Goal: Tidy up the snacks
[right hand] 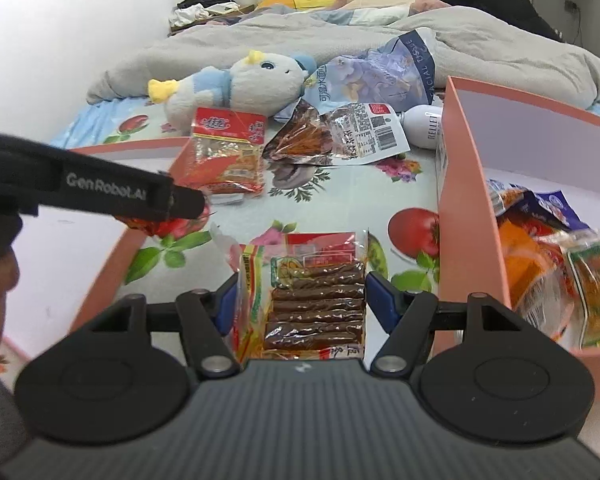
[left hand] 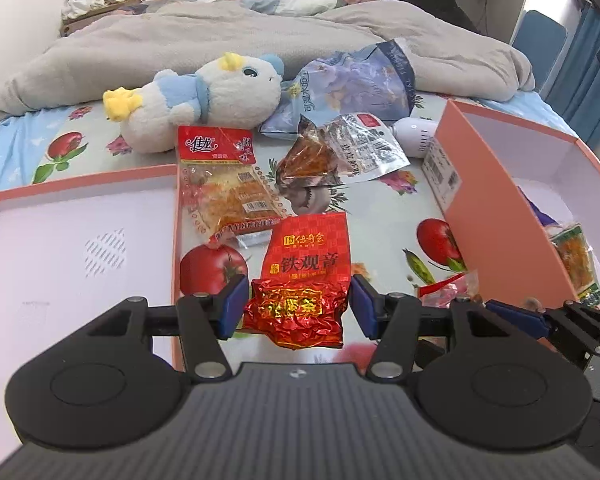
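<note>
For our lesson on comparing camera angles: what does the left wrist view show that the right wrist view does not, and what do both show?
Only the left wrist view shows the red tea packet whole, between the left gripper pads. Only the right wrist view shows the pack of brown snack sticks held in the right gripper. Both show the plush toy, the pink box and the silver-backed snack bag.

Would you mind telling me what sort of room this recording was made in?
Most likely a bedroom: the snacks lie on a bed with a fruit-printed blue sheet, a rumpled grey quilt behind them, and a white-and-blue plush toy beside it.
</note>
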Demonstrator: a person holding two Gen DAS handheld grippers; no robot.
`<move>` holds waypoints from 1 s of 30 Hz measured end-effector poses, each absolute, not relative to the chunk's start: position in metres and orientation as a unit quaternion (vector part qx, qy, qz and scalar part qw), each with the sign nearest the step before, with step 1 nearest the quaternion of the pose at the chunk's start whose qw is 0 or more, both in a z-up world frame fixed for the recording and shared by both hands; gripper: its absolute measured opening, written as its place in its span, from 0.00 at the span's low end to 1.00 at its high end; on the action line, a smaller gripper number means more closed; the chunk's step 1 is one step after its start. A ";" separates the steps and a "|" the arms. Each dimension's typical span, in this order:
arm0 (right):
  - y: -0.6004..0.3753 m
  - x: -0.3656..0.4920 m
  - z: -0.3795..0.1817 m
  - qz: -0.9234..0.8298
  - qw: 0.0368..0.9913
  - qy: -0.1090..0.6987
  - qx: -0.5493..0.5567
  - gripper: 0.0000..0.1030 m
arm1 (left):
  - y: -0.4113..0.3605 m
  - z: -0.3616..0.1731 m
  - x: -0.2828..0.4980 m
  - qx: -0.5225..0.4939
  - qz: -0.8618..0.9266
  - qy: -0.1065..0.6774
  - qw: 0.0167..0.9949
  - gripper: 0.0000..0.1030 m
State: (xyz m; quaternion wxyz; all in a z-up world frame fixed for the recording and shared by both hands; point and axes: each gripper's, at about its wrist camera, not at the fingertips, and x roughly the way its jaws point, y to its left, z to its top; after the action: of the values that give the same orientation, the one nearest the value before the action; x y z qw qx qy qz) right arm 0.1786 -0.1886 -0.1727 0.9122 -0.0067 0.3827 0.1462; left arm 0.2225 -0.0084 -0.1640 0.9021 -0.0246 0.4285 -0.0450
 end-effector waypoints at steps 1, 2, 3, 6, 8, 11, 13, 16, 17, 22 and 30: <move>-0.190 0.175 -0.170 0.148 0.912 0.383 -0.003 0.66 | -0.010 -0.160 0.217 -0.026 -0.040 0.426 0.903 0.59; -0.190 0.172 -0.167 0.151 0.912 0.383 0.001 0.66 | -0.009 -0.156 0.214 -0.029 -0.036 0.424 0.904 0.59; -0.191 0.168 -0.163 0.154 0.912 0.381 0.004 0.66 | -0.009 -0.151 0.210 -0.035 -0.032 0.421 0.906 0.59; -0.193 0.161 -0.152 0.163 0.913 0.375 0.007 0.66 | -0.006 -0.137 0.201 -0.047 -0.024 0.411 0.910 0.59; -0.194 0.157 -0.143 0.167 0.915 0.368 0.005 0.66 | -0.007 -0.127 0.197 -0.048 -0.021 0.406 0.912 0.59; -0.197 0.153 -0.129 0.171 0.919 0.356 0.007 0.66 | -0.010 -0.112 0.192 -0.050 -0.023 0.398 0.916 0.59; -0.199 0.151 -0.121 0.174 0.919 0.352 0.014 0.58 | -0.013 -0.102 0.190 -0.051 -0.023 0.392 0.918 0.59; -0.204 0.152 -0.109 0.177 0.920 0.349 0.021 0.51 | -0.018 -0.085 0.186 -0.055 -0.026 0.380 0.923 0.59; -0.206 0.152 -0.105 0.176 0.922 0.345 0.020 0.48 | -0.020 -0.080 0.186 -0.054 -0.027 0.375 0.925 0.59; -0.214 0.158 -0.099 0.180 0.921 0.345 0.017 0.03 | -0.030 -0.065 0.189 -0.055 -0.030 0.365 0.929 0.59; -0.238 0.160 -0.093 0.166 0.927 0.334 0.030 0.03 | -0.042 -0.053 0.190 -0.052 -0.031 0.358 0.932 0.59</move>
State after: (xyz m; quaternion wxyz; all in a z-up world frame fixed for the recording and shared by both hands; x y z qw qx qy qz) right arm 0.1602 -0.2384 -0.0928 0.9274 0.0303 0.3340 0.1658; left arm 0.1904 -0.0424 -0.0531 0.9317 -0.0516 0.3582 -0.0309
